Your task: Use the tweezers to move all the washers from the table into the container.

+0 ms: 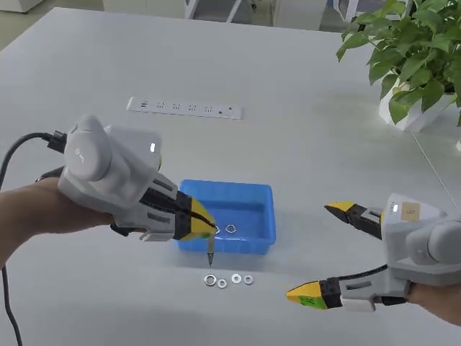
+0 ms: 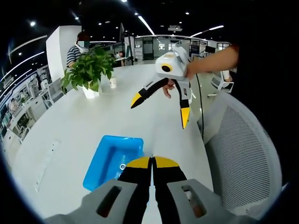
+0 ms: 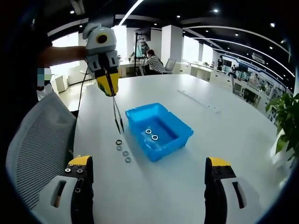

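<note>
We see a big white table. A blue container sits on it, in the middle. Two washers lie inside the container, side by side on its floor.

Four more washers lie on the table. They make a short row just in front of the near wall of the container. They are close to each other.

The left gripper is on the left, over the near left corner of the container. Its two jaws are squeezed tight together on the tweezers. The tweezers hang down from the jaws and point at the table. Their tips are right by the washer at the left end of the row. We cannot tell if the tips touch it. In the right gripper view the two thin legs of the tweezers look a little apart, with nothing between them.

The right gripper is on the right, well away from the container and the washers. Its jaws are spread wide and they hold nothing.

Far back on the table lies a white power strip. A green plant in a white pot stands at the far right.
</note>
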Demonstrator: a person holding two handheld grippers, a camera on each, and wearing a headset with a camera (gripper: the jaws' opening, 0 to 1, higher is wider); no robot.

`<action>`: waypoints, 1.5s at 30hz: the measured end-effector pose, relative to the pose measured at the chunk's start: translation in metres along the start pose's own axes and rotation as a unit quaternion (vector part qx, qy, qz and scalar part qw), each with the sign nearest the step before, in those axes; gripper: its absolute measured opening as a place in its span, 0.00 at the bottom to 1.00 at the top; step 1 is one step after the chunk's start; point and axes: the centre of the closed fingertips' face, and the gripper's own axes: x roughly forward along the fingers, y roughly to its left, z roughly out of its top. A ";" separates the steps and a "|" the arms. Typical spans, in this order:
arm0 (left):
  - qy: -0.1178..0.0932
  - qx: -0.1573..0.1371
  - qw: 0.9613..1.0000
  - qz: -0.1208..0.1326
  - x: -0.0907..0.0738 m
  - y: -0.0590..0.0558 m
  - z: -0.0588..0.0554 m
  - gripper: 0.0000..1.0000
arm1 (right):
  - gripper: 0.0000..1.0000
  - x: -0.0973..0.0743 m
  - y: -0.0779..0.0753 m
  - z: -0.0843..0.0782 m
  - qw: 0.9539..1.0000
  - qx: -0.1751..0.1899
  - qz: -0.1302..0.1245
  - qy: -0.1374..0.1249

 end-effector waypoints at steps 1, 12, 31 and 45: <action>-0.001 0.000 1.000 0.000 0.001 -0.001 -0.001 0.04 | 1.00 0.000 0.000 -0.001 1.000 0.000 0.000 0.001; 0.002 -0.002 1.000 -0.006 0.010 -0.009 -0.013 0.04 | 1.00 0.001 0.008 -0.009 1.000 0.003 0.004 0.009; 0.000 -0.008 1.000 -0.013 0.014 -0.014 -0.013 0.04 | 0.99 0.000 0.009 -0.014 1.000 0.007 0.004 0.013; 0.001 -0.016 1.000 -0.020 0.012 -0.018 -0.019 0.04 | 0.98 0.004 0.012 -0.012 1.000 0.001 0.011 0.014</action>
